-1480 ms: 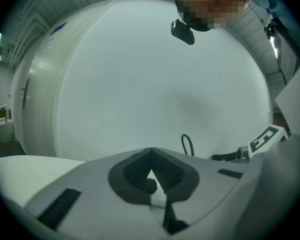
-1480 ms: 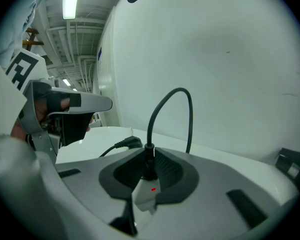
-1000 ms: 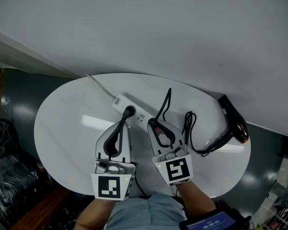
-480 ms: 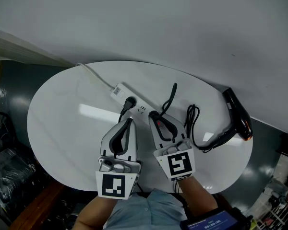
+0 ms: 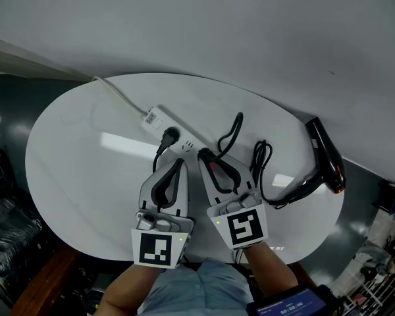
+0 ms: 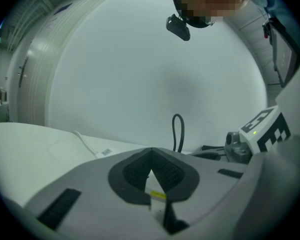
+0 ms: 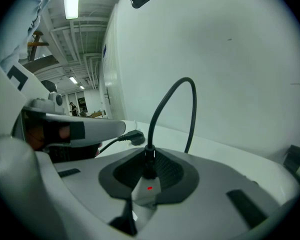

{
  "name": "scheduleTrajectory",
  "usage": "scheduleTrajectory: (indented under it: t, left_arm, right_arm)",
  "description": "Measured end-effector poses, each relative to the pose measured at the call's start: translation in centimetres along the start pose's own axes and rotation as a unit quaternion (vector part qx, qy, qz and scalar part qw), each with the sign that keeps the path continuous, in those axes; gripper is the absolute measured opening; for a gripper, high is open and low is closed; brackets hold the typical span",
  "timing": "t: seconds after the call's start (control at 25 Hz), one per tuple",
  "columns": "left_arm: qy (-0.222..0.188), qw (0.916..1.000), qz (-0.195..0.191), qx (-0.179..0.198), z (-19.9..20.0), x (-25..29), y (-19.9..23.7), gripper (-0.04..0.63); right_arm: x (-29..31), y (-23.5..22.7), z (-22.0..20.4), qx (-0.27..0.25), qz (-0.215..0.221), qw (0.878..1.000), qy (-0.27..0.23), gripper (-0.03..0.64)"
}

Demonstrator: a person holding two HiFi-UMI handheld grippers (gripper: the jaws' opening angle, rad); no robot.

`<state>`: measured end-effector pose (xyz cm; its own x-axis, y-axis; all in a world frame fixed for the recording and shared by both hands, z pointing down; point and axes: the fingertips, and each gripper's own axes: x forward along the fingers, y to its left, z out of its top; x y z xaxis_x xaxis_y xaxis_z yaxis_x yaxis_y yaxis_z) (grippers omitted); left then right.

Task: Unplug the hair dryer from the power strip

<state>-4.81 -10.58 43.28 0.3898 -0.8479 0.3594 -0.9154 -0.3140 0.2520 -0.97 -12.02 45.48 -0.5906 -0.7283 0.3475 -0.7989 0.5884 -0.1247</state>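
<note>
A white power strip (image 5: 159, 124) lies across the middle of the white oval table (image 5: 79, 176). The black hair dryer (image 5: 326, 160) rests at the table's right edge. Its black cord (image 5: 260, 166) coils, arches up and ends in a plug (image 7: 148, 165). My right gripper (image 5: 203, 153) is shut on that plug at the strip's near end; a white piece with a red dot shows just below it. My left gripper (image 5: 180, 162) lies beside it, low by the strip's near side, its tips together with nothing between them (image 6: 150, 156).
A second black plug (image 5: 171, 135) sits in the strip, and its cord runs back under my left gripper. The strip's white cable (image 5: 115, 94) leaves over the table's far left edge. A white wall rises behind the table. Dark floor and clutter surround it.
My left gripper has sunk toward the table beside the strip. My right gripper has kept still on the plug. The head view has shifted a little.
</note>
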Motion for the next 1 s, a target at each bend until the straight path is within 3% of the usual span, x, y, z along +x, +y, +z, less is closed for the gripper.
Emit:
scheduleTrajectory:
  t: [0.2, 0.28, 0.4, 1.0]
  left_arm:
    - [0.007, 1.0, -0.001, 0.004, -0.8, 0.8, 0.3, -0.002]
    - [0.011, 0.9995, -0.005, 0.028, -1.1, 1.2, 0.5, -0.002]
    - [0.018, 0.9994, -0.005, 0.029, -1.9, 1.7, 0.8, -0.002]
    - [0.036, 0.9992, -0.018, 0.005, -3.7, 2.7, 1.4, -0.002]
  right_arm:
    - [0.0, 0.1, 0.0, -0.003, 0.005, 1.0, 0.005, 0.055]
    - [-0.3, 0.2, -0.9, -0.041, 0.024, 0.998, 0.045, 0.057]
    - [-0.5, 0.4, -1.7, -0.07, 0.04, 0.993, 0.081, 0.057]
    - [-0.7, 0.6, -2.2, -0.068, 0.049, 0.991, 0.103, 0.058]
